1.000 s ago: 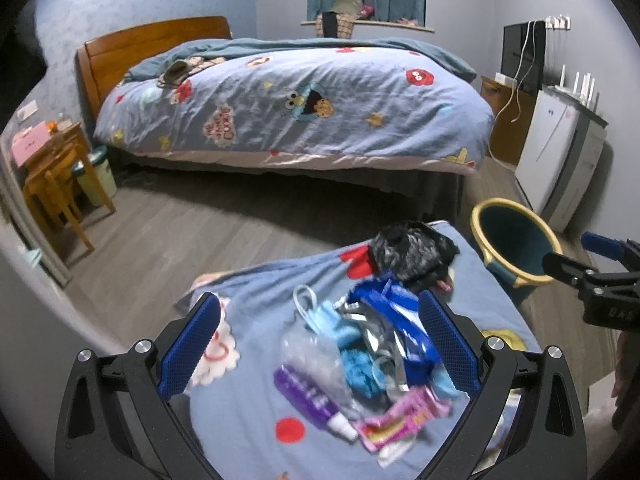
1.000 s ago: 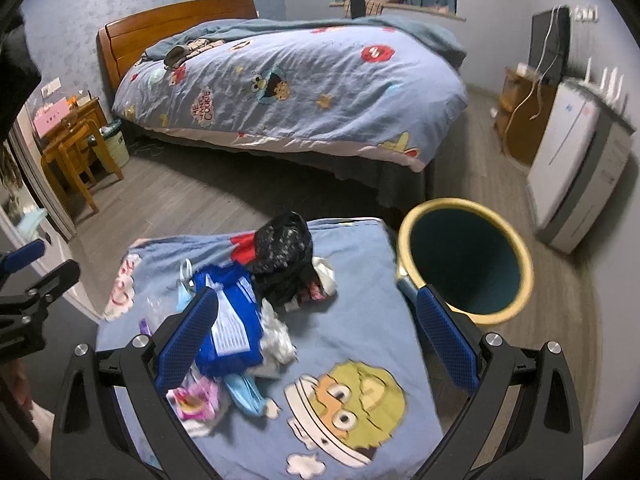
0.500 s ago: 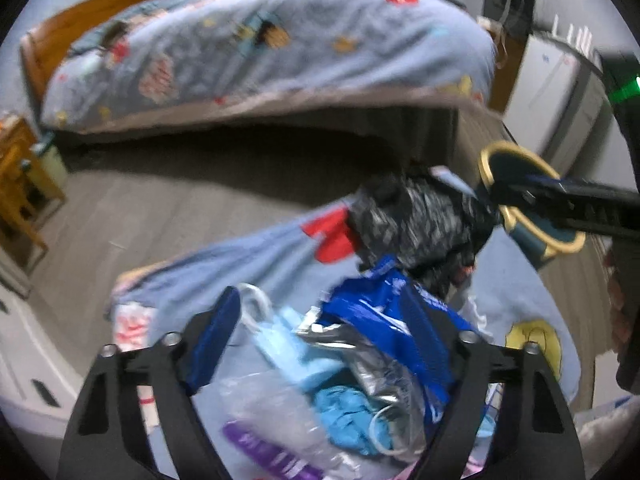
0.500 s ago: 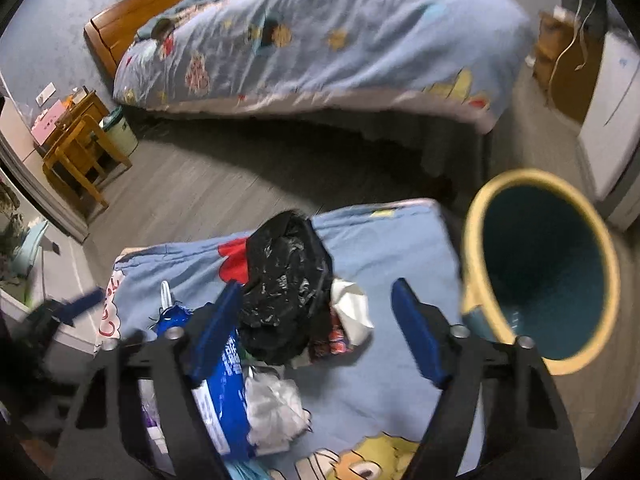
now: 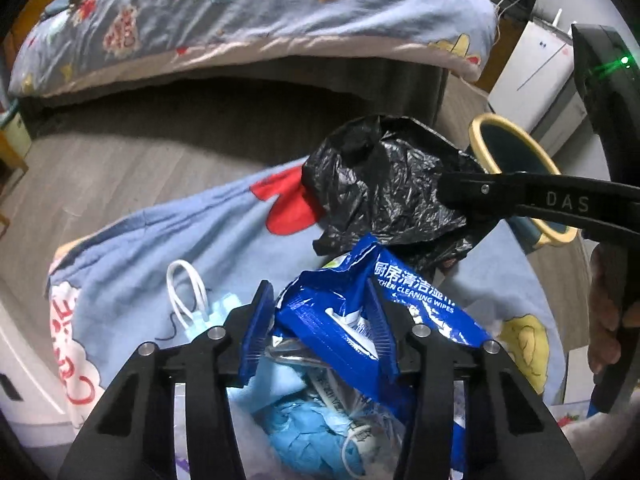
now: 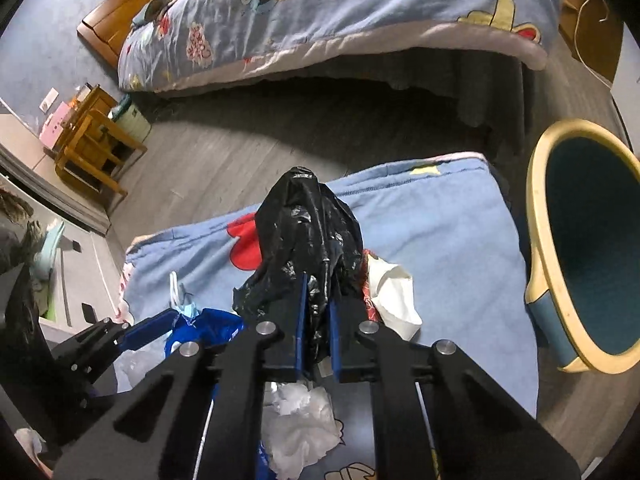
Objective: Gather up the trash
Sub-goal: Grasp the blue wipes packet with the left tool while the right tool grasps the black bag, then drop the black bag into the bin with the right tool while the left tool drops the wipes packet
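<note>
Trash is piled on a blue cartoon blanket (image 6: 440, 240). My left gripper (image 5: 318, 292) is low over the pile, its jaws closing, and the blue pads press a blue wipes packet (image 5: 416, 292) between them. My right gripper (image 6: 318, 300) is closing too, its pads pinching a crumpled black plastic bag (image 6: 304, 216) that stands up ahead of them. In the left wrist view that black plastic bag (image 5: 380, 184) lies just beyond the packet, with my right gripper (image 5: 448, 196) reaching into it from the right. A yellow-rimmed teal bin (image 6: 592, 256) stands on the floor to the right.
A face mask (image 5: 216, 312), a blue glove (image 5: 304, 428), white tissue (image 6: 300, 412) and crumpled white paper (image 6: 392, 292) lie in the pile. A bed (image 6: 320, 20) stands beyond a strip of grey floor. A wooden chair (image 6: 92, 148) is at far left, a white appliance (image 5: 536, 76) at far right.
Both grippers dropped toward the pile and tipped downward. The left jaws narrowed around the wipes packet. The right jaws went from wide open to pinching the black bag.
</note>
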The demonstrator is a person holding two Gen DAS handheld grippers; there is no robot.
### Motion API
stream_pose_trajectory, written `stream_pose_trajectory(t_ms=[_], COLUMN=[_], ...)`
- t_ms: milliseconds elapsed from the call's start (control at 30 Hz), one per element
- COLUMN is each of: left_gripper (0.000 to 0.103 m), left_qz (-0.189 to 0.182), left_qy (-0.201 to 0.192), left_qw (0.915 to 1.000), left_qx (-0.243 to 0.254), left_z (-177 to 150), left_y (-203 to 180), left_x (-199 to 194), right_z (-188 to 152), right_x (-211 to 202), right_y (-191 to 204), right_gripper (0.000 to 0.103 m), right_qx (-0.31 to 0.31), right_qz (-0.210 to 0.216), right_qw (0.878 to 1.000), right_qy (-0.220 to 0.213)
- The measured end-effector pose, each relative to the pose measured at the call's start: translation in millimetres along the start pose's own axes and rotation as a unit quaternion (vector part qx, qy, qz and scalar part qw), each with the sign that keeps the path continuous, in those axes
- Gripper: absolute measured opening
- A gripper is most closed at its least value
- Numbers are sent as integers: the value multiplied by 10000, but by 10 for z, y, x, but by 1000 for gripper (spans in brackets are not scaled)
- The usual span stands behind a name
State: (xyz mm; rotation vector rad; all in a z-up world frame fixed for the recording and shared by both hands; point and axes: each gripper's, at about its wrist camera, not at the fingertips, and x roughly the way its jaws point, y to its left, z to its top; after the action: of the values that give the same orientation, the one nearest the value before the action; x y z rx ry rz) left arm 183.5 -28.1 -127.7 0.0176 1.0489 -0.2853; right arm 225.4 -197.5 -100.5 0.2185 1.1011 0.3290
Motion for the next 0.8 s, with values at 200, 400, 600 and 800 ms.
stream_pose_trajectory(t_ms=[200,400,600,800], left_gripper=[43,34,28,26], left_qz=[228,508,568,431], left_qy=[-495,-1233,-1791,-1851], left_qw=[9981,9893,9800,9768], left_qx=[303,588,658,990], left_z=[68,200,420,771], left_y=[-143,-293,-493,-1016], left_x=[-388,-1015,-1422,-1342], right_z=[56,139,251,341], right_x=[-399,-933,-1306,-1599], right_y=[137,126,-148,-765], right_gripper=[8,8,8,8], right_qx=[-284,-272,-151,298], right_qz=[67,112,5,-258], right_qw=[9987,9950,9901,9842], right_qy=[-420,-957,-1395,-1728])
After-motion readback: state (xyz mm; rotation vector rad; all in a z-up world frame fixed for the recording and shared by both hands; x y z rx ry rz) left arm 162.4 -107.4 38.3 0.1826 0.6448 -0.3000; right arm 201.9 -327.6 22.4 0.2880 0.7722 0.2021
